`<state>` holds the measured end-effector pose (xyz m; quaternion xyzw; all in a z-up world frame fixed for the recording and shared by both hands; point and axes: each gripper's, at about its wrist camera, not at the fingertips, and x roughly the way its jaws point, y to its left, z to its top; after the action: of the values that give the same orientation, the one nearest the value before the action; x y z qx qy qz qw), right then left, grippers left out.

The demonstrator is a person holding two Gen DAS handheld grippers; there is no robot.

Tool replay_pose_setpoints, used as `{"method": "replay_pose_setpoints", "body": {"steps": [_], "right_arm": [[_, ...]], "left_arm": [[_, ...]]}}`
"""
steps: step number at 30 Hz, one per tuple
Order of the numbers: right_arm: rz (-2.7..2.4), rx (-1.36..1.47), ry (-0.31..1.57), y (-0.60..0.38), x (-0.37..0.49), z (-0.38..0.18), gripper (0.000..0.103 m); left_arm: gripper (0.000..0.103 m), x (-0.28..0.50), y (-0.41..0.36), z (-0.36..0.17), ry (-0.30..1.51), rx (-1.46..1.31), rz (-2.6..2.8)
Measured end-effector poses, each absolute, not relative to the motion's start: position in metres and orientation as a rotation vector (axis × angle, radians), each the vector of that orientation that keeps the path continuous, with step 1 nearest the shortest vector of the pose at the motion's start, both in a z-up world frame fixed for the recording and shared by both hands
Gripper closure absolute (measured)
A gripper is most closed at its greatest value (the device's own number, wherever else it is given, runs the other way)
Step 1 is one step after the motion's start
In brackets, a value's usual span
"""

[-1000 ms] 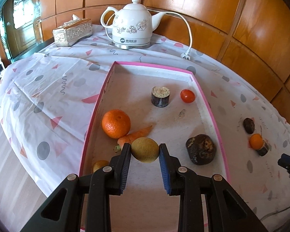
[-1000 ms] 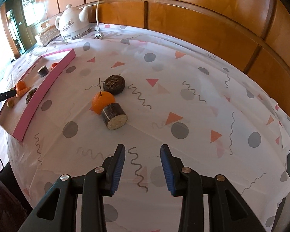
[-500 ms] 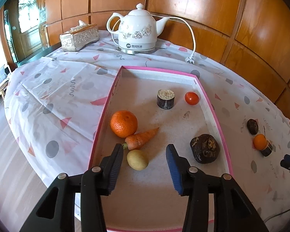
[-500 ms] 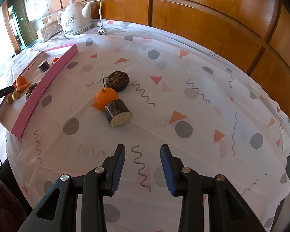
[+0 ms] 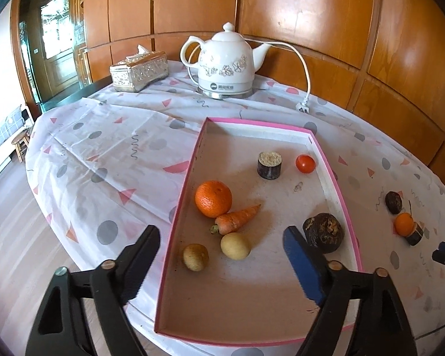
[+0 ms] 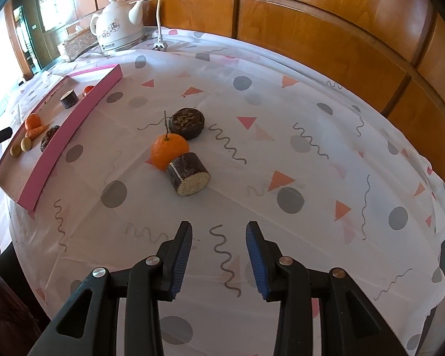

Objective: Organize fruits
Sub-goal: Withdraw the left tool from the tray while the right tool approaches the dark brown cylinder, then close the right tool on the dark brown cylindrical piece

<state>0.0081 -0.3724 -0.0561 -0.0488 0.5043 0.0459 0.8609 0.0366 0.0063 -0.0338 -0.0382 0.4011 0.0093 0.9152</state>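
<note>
A second ago our left gripper (image 5: 221, 247) was clamped on the yellowish fruit (image 5: 235, 246); its jaws have just been opening and now stand wide apart, empty. The fruit lies free on the floor of the pink tray (image 5: 335, 178), just below the carrot (image 5: 237, 217) and beside a small brown fruit (image 5: 195, 257) that was half hidden behind the left finger before. The orange (image 5: 213, 198), red tomato (image 5: 305, 163) and dark lumpy fruit (image 5: 323, 232) lie where they did. Our right gripper (image 6: 218, 247) has not shifted: fingers a little apart, holding nothing, above the tablecloth (image 6: 311, 118). Ahead of it, outside the tray, a stemmed tangerine (image 6: 169, 150) touches a cut dark cylinder (image 6: 188, 173) (what it is, we cannot tell). The tray's near edge is cut off behind our left gripper's fingers.
</note>
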Motion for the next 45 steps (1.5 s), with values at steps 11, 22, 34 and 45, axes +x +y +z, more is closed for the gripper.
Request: {"method": "replay_pose_setpoints", "body": {"steps": [11,22,34,45], "right_arm": [[0.125,-0.072,1.041,-0.361,0.019,-0.046,0.065],[0.166,-0.154,1.09,-0.335,0.05,-0.057,0.049],[0.164,-0.369,1.188,-0.317,0.079,-0.083,0.062],[0.084,-0.277,1.148,-0.33,0.058,-0.073,0.062]], "left_arm": [[0.003,0.031,0.021,-0.029,0.801,-0.095,0.088],[0.0,0.023,0.03,-0.019,0.75,-0.114,0.107],[0.0,0.021,0.041,-0.019,0.754,-0.131,0.12],[0.0,0.018,0.045,-0.017,0.745,-0.122,0.148]]}}
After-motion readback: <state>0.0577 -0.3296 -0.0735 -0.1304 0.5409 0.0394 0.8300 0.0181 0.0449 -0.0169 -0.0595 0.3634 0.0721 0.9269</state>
